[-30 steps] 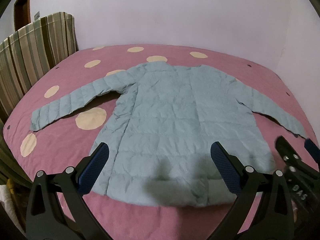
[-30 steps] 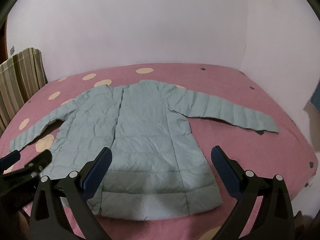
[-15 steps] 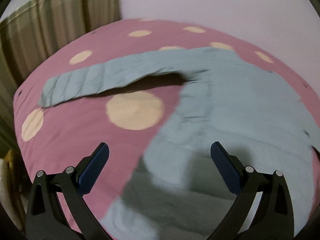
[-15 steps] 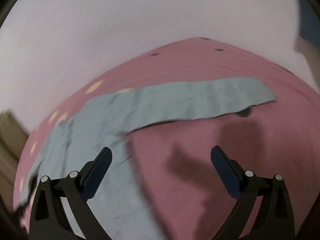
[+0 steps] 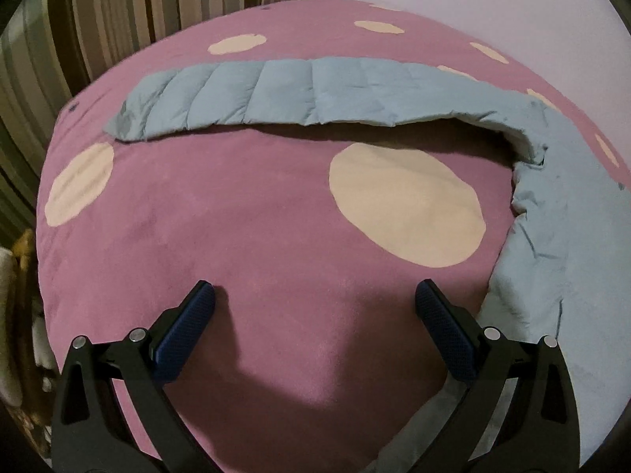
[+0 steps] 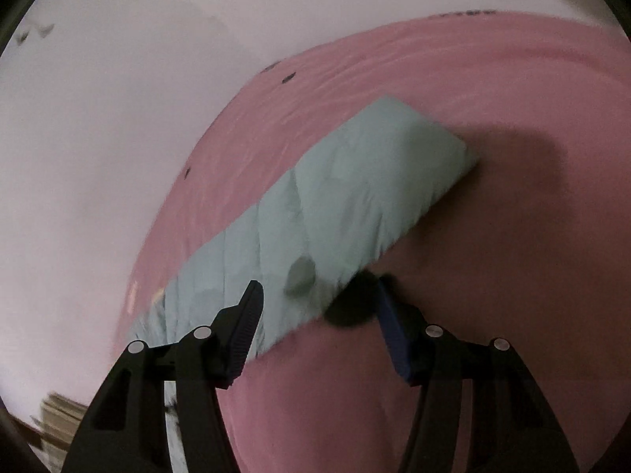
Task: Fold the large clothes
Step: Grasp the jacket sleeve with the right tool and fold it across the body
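Light-blue puffer jacket (image 5: 560, 213) lies flat on the pink bed (image 5: 244, 236) with cream dots, sleeves spread out. Left hand-held gripper (image 5: 313, 305) gapes wide, nothing in it, over bare bedspread short of the left sleeve (image 5: 276, 94); jacket body just to its right. Right hand-held gripper (image 6: 317, 305) also wide apart, empty, low over the right sleeve (image 6: 355, 205), near its lower edge; contact unclear, view blurred. Striped curtain (image 5: 118, 12) behind the bed.
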A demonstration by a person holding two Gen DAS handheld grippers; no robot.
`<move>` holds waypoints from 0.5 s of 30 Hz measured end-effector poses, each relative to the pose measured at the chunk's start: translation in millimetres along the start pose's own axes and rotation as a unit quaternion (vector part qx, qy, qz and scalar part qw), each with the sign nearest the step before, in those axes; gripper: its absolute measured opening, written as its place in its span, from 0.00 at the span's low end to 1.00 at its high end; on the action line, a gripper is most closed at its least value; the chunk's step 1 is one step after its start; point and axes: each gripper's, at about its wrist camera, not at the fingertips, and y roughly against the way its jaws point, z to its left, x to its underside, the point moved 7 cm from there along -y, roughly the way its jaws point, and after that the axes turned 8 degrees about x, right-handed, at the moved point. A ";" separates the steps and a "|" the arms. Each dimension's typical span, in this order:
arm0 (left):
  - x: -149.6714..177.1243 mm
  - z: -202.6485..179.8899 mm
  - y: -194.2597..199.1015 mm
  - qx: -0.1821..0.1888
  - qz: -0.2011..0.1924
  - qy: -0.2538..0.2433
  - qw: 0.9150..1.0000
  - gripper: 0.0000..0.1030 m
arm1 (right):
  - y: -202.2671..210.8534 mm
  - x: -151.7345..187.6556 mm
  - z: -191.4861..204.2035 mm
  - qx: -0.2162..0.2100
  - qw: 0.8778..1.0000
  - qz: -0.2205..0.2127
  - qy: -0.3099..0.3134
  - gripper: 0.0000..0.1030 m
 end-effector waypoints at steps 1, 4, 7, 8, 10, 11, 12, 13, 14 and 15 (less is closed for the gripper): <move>-0.4 -0.4 -0.4 -0.002 -0.002 0.000 1.000 0.98 | -0.8 -3.7 -1.2 -0.005 1.000 -0.004 -0.007 0.56; 3.6 -4.7 2.2 -0.010 -0.006 -0.005 1.000 0.98 | -1.6 -12.3 -6.8 -0.020 0.999 -0.017 -0.034 0.58; 4.1 -4.9 1.9 -0.014 -0.010 -0.007 1.000 0.98 | -3.2 -19.0 -18.0 -0.040 0.997 -0.031 -0.066 0.58; 3.9 -5.7 2.2 -0.015 -0.011 -0.008 1.000 0.98 | -3.8 -20.7 -20.2 -0.045 0.996 -0.036 -0.073 0.58; 2.9 -5.0 0.6 -0.016 -0.014 -0.008 1.000 0.98 | -3.2 -22.8 -21.3 -0.044 0.996 -0.045 -0.070 0.57; 3.6 -4.7 1.0 -0.016 -0.015 -0.009 1.000 0.98 | -2.5 -23.0 -20.6 -0.040 0.996 -0.050 -0.063 0.47; 3.9 -4.8 1.0 -0.017 -0.016 -0.009 1.000 0.98 | -4.0 -25.0 -18.9 -0.037 0.996 -0.051 -0.057 0.37; 4.6 -4.0 1.5 -0.017 -0.017 -0.009 1.000 0.98 | -8.5 -26.6 -17.5 -0.034 0.997 -0.047 -0.048 0.17; 4.2 -4.2 1.3 -0.017 -0.017 -0.009 1.000 0.98 | -15.4 -27.8 -18.7 -0.034 0.998 -0.036 -0.045 0.09; 4.5 -4.1 1.2 -0.017 -0.017 -0.009 1.000 0.98 | -16.8 -27.5 -19.3 -0.034 0.998 -0.030 -0.044 0.08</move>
